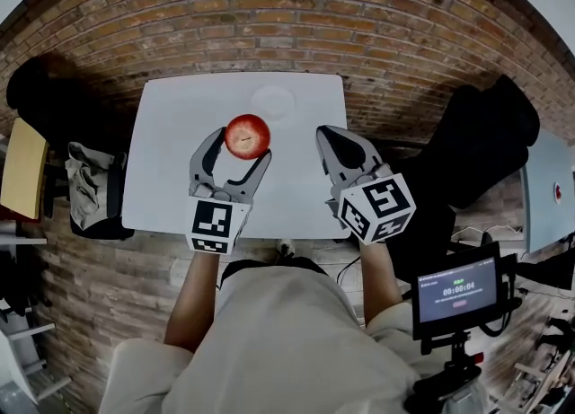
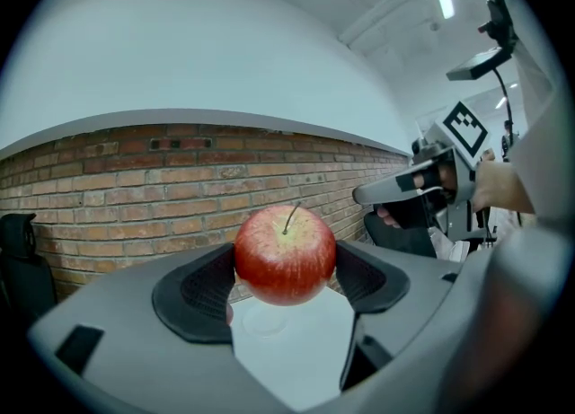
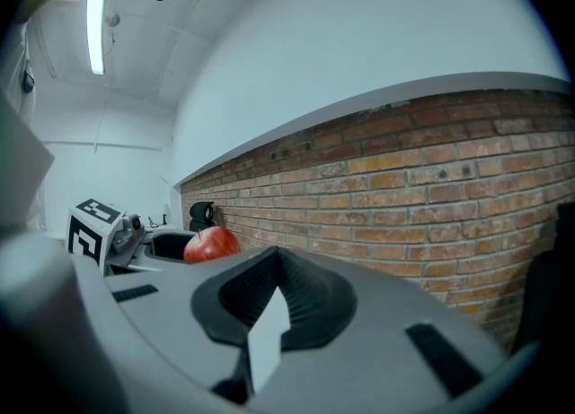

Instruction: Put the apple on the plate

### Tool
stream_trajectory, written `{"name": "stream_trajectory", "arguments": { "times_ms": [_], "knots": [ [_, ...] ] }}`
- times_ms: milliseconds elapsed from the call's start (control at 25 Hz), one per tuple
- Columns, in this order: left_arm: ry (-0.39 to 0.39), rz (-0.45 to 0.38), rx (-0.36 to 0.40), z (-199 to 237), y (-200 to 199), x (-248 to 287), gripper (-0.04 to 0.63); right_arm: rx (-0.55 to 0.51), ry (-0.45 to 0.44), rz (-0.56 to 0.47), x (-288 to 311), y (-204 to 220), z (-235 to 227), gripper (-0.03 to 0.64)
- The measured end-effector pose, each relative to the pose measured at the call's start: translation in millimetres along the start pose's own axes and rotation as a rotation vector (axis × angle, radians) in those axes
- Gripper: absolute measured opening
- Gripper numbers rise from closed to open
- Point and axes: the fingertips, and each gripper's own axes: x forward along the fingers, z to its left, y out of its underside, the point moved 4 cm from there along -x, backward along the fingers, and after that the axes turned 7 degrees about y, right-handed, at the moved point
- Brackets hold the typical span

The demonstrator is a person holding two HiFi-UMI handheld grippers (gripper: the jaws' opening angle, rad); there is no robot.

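Note:
A red apple [image 1: 247, 136] with a short stem is clamped between the jaws of my left gripper [image 1: 241, 145], which is shut on it above the white table [image 1: 162, 179]. In the left gripper view the apple [image 2: 286, 255] fills the gap between the black pads. A faint white plate [image 2: 260, 321] shows on the table below and beyond it. The plate [image 1: 272, 101] lies near the table's far edge, just past the apple. My right gripper [image 1: 334, 146] hovers to the right with its jaws together, holding nothing. From the right gripper view the apple [image 3: 211, 244] appears at the left.
The table stands on a brick floor, and a brick wall [image 3: 431, 197] runs behind it. Dark chairs or bags sit at the left [image 1: 54, 98] and right [image 1: 485, 143]. A grey bag [image 1: 90, 188] lies beside the table's left edge. A small timer screen [image 1: 458, 291] stands at lower right.

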Motion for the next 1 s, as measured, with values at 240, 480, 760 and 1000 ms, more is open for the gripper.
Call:
{"name": "stream_trajectory", "arguments": {
  "times_ms": [240,480,760,1000],
  "knots": [
    [-0.015,0.025,0.003,3,4,30,0.357,0.024,-0.027,0.010,20,8,-23,0.003],
    [-0.024,0.035,0.005,2,3,30,0.359,0.033,-0.042,0.007,19,7,-22,0.003],
    [-0.006,0.052,-0.008,10,8,43,0.358,0.062,-0.046,0.021,26,13,-25,0.003],
    [0.014,0.073,-0.019,26,16,62,0.358,0.080,-0.009,0.043,36,18,-33,0.003]
  ]
}}
